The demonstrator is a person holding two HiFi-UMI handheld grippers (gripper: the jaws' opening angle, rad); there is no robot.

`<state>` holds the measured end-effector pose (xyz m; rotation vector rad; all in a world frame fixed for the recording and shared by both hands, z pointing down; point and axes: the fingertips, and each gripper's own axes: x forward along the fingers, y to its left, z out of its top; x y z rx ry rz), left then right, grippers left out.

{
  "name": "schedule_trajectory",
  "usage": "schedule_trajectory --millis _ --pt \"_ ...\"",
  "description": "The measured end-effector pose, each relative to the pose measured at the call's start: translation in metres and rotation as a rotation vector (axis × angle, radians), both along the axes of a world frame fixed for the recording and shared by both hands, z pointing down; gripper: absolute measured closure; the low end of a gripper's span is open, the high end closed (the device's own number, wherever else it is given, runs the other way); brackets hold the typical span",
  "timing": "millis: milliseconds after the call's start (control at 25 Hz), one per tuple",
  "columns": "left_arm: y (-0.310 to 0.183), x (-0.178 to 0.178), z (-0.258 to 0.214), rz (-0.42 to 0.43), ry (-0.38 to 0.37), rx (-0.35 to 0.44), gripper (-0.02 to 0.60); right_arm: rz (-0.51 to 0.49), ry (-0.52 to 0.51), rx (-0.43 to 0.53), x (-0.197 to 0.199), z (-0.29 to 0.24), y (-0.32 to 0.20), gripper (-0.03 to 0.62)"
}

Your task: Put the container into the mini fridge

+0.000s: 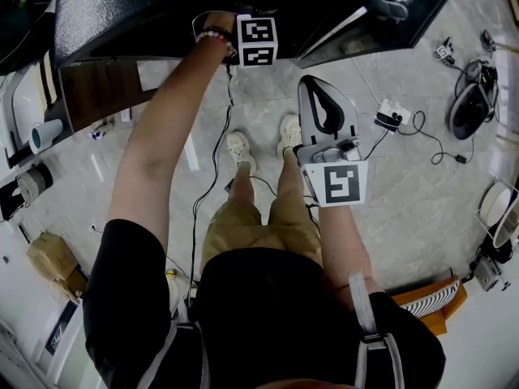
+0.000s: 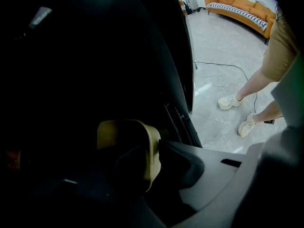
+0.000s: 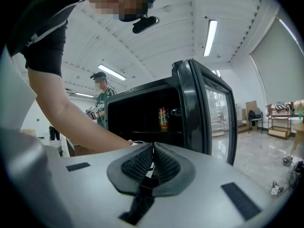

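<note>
The black mini fridge (image 1: 154, 10) stands open, its door (image 1: 381, 10) swung out to the right. My left arm reaches inside, and only the left gripper's marker cube (image 1: 256, 40) shows in the head view. In the left gripper view, the left gripper (image 2: 137, 158) is shut on a pale yellow container (image 2: 126, 141) in the fridge's dark interior. The right gripper (image 1: 314, 83) hangs outside in front of the door (image 3: 211, 113), shut with nothing between its ribbed pads (image 3: 164, 163). An orange can (image 3: 163, 119) stands inside the fridge (image 3: 142, 113).
Cables and a white device (image 1: 393, 113) lie on the marble floor near my shoes (image 1: 239, 148). A dark round object (image 1: 470, 108) sits at the right. An orange sofa (image 1: 430, 302) is behind me. Another person (image 3: 99, 99) stands beyond the fridge.
</note>
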<state>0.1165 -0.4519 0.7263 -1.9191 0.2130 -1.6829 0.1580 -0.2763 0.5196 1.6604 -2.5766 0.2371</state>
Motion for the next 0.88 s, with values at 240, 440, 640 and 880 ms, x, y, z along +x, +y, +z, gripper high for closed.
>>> schedule_trajectory --millis 240,440,640,880 --pt "-0.0054 0.0082 -0.0034 -0.003 0.041 0.038 0.476 0.005 -0.016 0.001 0.0004 -0.0024 -0.0028 0.557" --pt "-0.002 0.0108 -0.0053 -0.013 0.069 0.033 0.466 -0.003 0.002 -0.004 0.0016 -0.0002 -0.001 0.556" --pt "-0.0009 0.0103 -0.0049 -0.017 0.071 0.026 0.463 -0.006 0.003 0.0 0.0032 -0.0024 -0.003 0.557" --pt "0.0033 0.008 -0.0086 -0.026 0.082 0.026 0.463 -0.008 0.004 0.0 0.0021 -0.0032 -0.0001 0.557"
